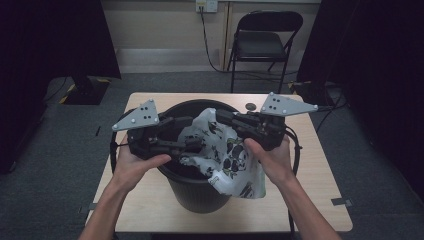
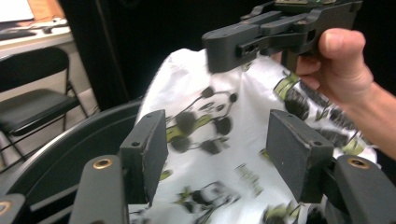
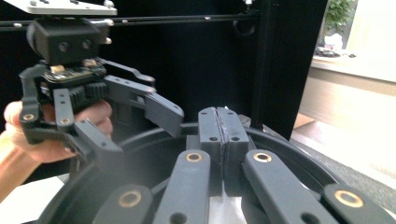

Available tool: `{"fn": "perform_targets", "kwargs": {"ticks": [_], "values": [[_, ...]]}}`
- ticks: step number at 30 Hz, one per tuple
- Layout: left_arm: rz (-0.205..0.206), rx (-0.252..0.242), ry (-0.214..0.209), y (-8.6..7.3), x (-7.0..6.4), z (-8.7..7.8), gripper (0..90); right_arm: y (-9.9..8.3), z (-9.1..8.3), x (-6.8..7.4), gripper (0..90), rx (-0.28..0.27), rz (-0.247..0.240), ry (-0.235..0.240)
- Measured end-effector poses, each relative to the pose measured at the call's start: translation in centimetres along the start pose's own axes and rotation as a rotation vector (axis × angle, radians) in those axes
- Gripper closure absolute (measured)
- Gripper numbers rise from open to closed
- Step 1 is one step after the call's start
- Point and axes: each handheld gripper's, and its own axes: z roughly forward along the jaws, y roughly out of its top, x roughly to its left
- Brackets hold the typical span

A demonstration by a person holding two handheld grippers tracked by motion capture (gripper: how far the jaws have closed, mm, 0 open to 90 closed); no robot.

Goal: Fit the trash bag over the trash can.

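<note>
I can read no words, numbers or brand marks anywhere. The white bag [image 1: 227, 155] I'm handling at the bin carries only a black-and-green panda pattern, no lettering I can make out. The grey plates on my grippers, at ten and two o'clock, bear plain dots.
</note>
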Motion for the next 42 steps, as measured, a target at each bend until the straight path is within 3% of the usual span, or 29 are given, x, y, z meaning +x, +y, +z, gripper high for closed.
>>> {"fn": "perform_targets", "kwargs": {"ticks": [2,3,7,9,12,14,16,18,20,24,29,33,37,42], "values": [[0.015,-0.001,-0.007,0.1,-0.1,0.2,34.0,0.4,0.5,0.5,90.0,-0.006,0.006,0.044],[0.01,-0.005,-0.02,0.1,-0.2,0.3,33.0,0.6,0.8,0.8,90.0,-0.008,0.002,0.051],[0.013,-0.001,0.007,0.2,-0.6,0.7,31.2,1.2,1.9,2.0,90.0,-0.006,-0.017,0.085],[0.011,-0.008,-0.021,0.3,-0.7,0.9,30.2,1.3,2.3,2.3,90.0,-0.008,-0.02,0.095],[0.025,0.009,-0.021,0.4,-1.0,1.2,32.3,1.5,2.8,2.8,89.6,-0.006,-0.022,0.114],[0.034,0.019,-0.021,0.5,-1.3,1.3,39.1,1.5,3.0,3.0,89.2,-0.006,-0.028,0.124],[0.035,0.024,-0.025,0.5,-1.3,1.4,56.5,1.4,3.3,3.2,87.8,0.002,-0.033,0.132],[0.044,0.023,-0.031,0.4,-1.1,1.3,78.7,1.3,3.3,3.2,80.3,0.012,-0.036,0.131],[0.034,0.017,-0.045,0.2,-0.9,1.2,86.5,1.2,3.2,3.0,73.7,0.013,-0.031,0.124],[0.031,0.009,-0.029,-0.1,-0.7,0.8,88.1,0.8,2.2,2.5,49.1,0.019,-0.031,0.067],[0.01,-0.013,0.012,-0.4,0.0,0.1,89.1,-0.8,0.6,1.3,35.7,0.05,0.002,0.022],[0.006,-0.023,0.032,-0.4,0.3,-0.2,89.3,-2.0,-0.5,0.7,30.3,0.056,0.016,0.022],[-0.016,-0.057,0.055,-0.5,0.7,-0.7,89.4,-3.0,-1.0,0.4,32.2,0.072,0.025,0.025],[-0.015,-0.041,0.062,-0.6,0.9,-0.5,88.1,-3.8,-1.4,-0.2,77.8,0.077,0.03,0.06]]}}
